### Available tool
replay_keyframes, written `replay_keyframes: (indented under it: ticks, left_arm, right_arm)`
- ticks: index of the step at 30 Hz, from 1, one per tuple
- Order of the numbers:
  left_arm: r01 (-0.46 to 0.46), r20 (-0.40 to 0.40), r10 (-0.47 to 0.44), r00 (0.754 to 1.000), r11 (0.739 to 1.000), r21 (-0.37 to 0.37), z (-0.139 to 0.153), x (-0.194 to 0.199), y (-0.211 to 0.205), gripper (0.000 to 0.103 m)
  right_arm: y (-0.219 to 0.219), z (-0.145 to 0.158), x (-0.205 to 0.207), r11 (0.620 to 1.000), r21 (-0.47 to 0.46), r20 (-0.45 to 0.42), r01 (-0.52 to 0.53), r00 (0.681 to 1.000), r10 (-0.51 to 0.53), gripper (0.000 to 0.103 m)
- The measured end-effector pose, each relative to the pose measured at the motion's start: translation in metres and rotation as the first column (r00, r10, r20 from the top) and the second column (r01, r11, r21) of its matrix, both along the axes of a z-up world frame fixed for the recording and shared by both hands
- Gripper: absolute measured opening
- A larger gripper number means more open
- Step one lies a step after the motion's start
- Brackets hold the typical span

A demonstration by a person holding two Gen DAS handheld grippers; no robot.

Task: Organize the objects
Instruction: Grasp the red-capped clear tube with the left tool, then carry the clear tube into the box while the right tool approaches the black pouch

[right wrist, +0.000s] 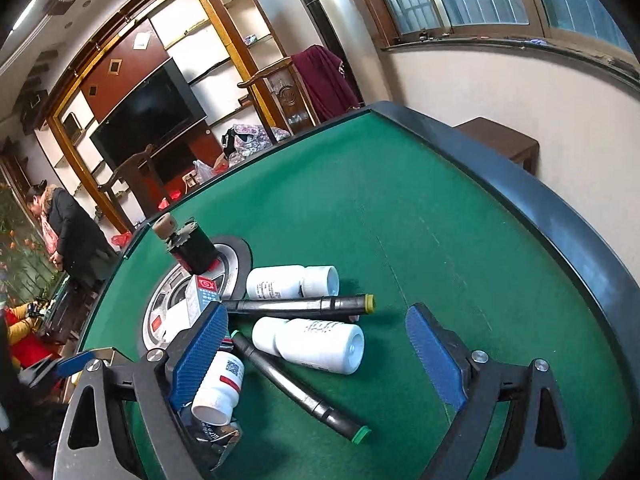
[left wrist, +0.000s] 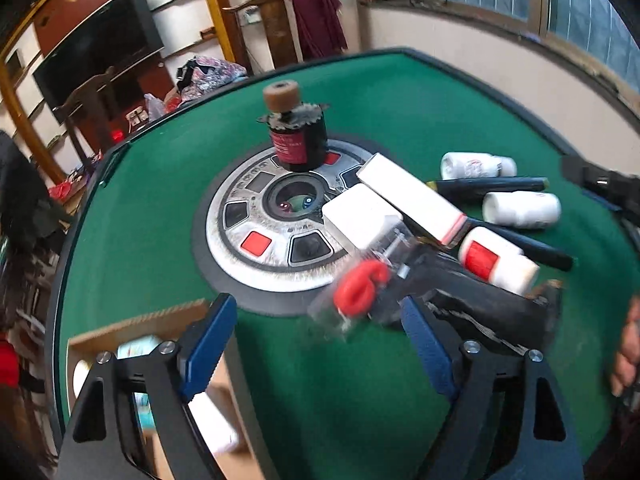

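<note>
Seen from the left wrist, the left gripper (left wrist: 320,336) stands wide open over the green table (left wrist: 168,216) with nothing between its blue pads. Just behind its left finger sits a cardboard box (left wrist: 132,332) at the table's edge; light-coloured packets lie in it, too blurred to name. Ahead of the gap is a black canister (left wrist: 298,144) standing upright on the round centre panel (left wrist: 256,224). Just past the right finger lies a clear packet (left wrist: 360,292) holding something red, then two white boxes (left wrist: 384,208), and a white bottle with a red label (left wrist: 496,260).

The right gripper (right wrist: 316,356) is also wide open and grips nothing. A white bottle (right wrist: 320,344) lies on its side between its fingers, untouched. A black marker with a green cap (right wrist: 296,392) lies near the left finger, another marker (right wrist: 296,304) and a second bottle (right wrist: 292,280) beyond.
</note>
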State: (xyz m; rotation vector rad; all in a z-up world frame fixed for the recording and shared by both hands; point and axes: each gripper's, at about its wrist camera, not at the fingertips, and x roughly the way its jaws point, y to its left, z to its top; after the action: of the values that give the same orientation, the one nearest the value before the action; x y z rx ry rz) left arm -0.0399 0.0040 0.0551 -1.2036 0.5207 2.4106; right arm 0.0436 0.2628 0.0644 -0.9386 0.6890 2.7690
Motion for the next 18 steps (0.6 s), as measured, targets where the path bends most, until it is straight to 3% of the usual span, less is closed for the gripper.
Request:
replay_keyframes:
  ticks: [6,7,9,10,13,18]
  left_arm:
    - [0.097,0.049,-0.095,0.994,0.994,-0.044,-0.021,-0.021,0.024,0.083]
    - [0.11,0.053,-0.107,0.993,0.992,-0.059,-0.026,-0.021,0.029,0.078]
    - [0.136,0.082,-0.132,0.988,0.99,-0.044,-0.03,-0.02,0.035,0.057]
    - [0.148,0.095,-0.146,0.985,0.989,-0.02,-0.029,-0.017,0.037,0.024]
    - [0.166,0.075,-0.161,0.984,0.984,-0.063,-0.029,-0.007,0.044,0.012]
    - [0.129,0.062,-0.128,0.99,0.991,-0.019,-0.019,0.007,0.036,0.012]
  right_arm:
    - [-0.009,-0.004,-0.009,1.0,0.0,0.021,-0.03,0.999,0.03,0.094]
    - [-0.01,-0.004,-0.01,0.999,0.006,0.023,-0.033,0.999,0.033,0.094]
    - [-0.013,-0.004,-0.01,0.999,0.017,0.023,-0.034,0.999,0.033,0.094]
    - [-0.014,-0.004,-0.01,0.999,0.024,0.024,-0.035,0.999,0.034,0.094]
    - [-0.018,-0.007,-0.013,0.998,0.033,0.032,-0.046,0.998,0.045,0.094]
    - [-0.023,-0.009,-0.016,0.997,0.057,0.044,-0.057,0.998,0.055,0.094]
